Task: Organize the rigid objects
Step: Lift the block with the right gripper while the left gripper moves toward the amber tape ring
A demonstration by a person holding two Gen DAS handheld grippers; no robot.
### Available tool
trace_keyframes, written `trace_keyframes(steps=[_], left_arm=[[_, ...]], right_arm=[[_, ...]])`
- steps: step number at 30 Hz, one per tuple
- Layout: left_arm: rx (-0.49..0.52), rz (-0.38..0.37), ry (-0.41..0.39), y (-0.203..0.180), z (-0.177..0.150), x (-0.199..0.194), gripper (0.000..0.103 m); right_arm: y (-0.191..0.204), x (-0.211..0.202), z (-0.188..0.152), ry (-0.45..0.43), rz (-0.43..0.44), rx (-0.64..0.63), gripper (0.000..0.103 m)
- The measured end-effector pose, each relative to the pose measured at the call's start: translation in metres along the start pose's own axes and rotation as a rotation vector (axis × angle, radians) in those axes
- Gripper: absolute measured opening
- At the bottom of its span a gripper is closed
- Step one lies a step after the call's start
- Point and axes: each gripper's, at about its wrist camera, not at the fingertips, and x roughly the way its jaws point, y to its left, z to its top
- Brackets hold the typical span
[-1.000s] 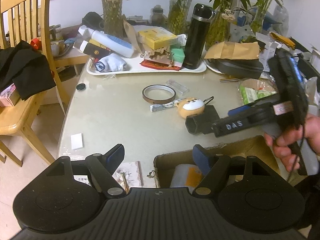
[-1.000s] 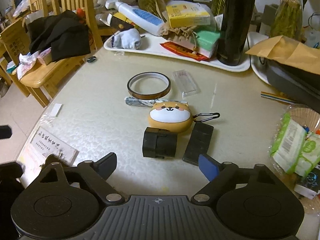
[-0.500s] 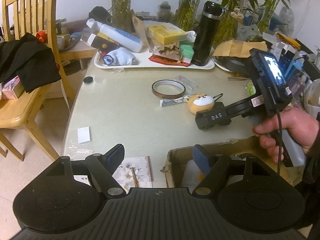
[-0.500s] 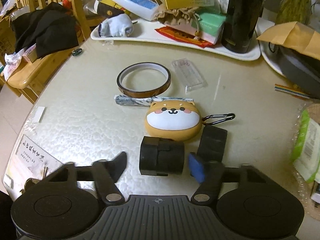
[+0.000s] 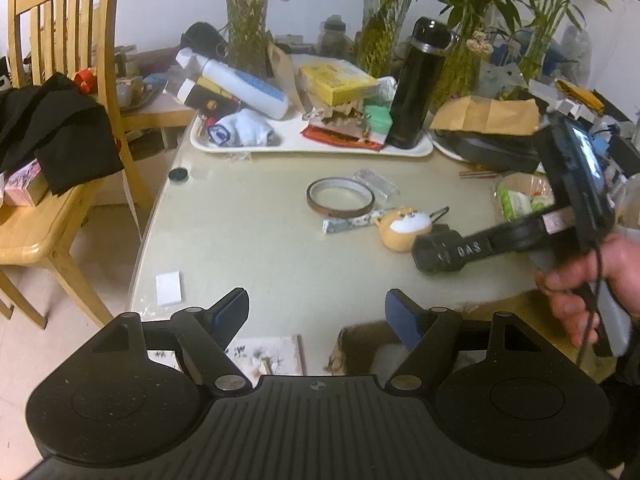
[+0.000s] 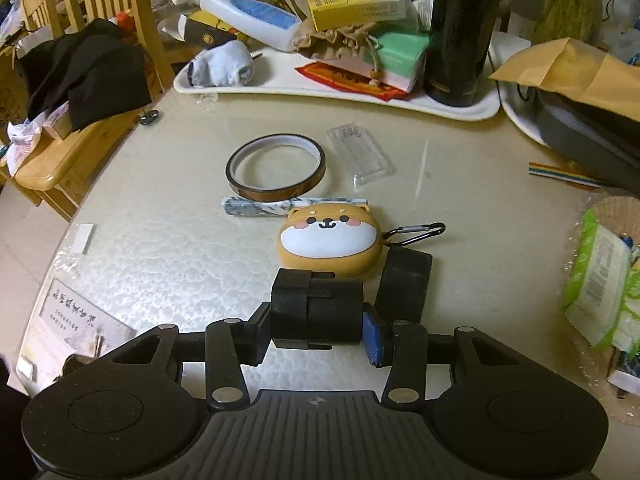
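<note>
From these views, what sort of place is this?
Most likely a home dining area: a cluttered table, wooden chairs beside it, and vases of plants behind a tray of household odds and ends.

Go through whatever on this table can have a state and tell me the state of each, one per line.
right gripper: shut on the black block
black block: gripped, resting on the table
left gripper: open, holding nothing
tape roll: lying flat
dog-face case: closed, carabiner attached
black flask: upright on the tray, lid on
</note>
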Motion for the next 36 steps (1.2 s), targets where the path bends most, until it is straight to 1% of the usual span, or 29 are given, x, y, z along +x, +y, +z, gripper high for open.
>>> trace_keyframes(steps=[7,8,9,10,15,18,22,28,34,36], left_arm=[[0.018,-0.024,-0.021,-0.008,0.009,0.007,0.075],[0.020,-0.026,-0.020,-0.009,0.011,0.008,0.076],[0.020,-0.024,-0.022,-0.010,0.012,0.010,0.080],[0.020,-0.022,-0.027,-0.011,0.013,0.012,0.086],[0.035,-0.015,-0.041,-0.013,0.019,0.021,0.090],[0.039,-0.012,-0.040,-0.013,0.024,0.028,0.093],[0.043,-0.016,-0.028,-0.013,0.030,0.038,0.093],[0.081,-0.025,-0.019,-0.018,0.038,0.056,0.093],[0.084,-0.018,-0.023,-0.019,0.048,0.082,0.093],[0.086,-0.028,-0.021,-0.020,0.052,0.092,0.093]], right_arm=[[-0.012,-0.023,-0.008,-0.016,-0.012,0.007,0.048],[-0.015,-0.027,-0.008,-0.020,-0.011,0.016,0.048],[-0.018,-0.031,-0.009,-0.025,-0.010,0.021,0.048],[-0.020,-0.035,-0.010,-0.032,-0.011,0.020,0.048],[-0.027,-0.056,-0.017,-0.061,-0.004,0.021,0.048],[-0.030,-0.065,-0.023,-0.065,-0.019,0.019,0.048],[-0.037,-0.079,-0.031,-0.077,-0.019,0.028,0.048],[-0.043,-0.092,-0.042,-0.088,-0.006,0.048,0.048],[-0.045,-0.093,-0.046,-0.091,0.007,0.045,0.048],[-0.046,-0.090,-0.046,-0.085,0.000,0.041,0.048]])
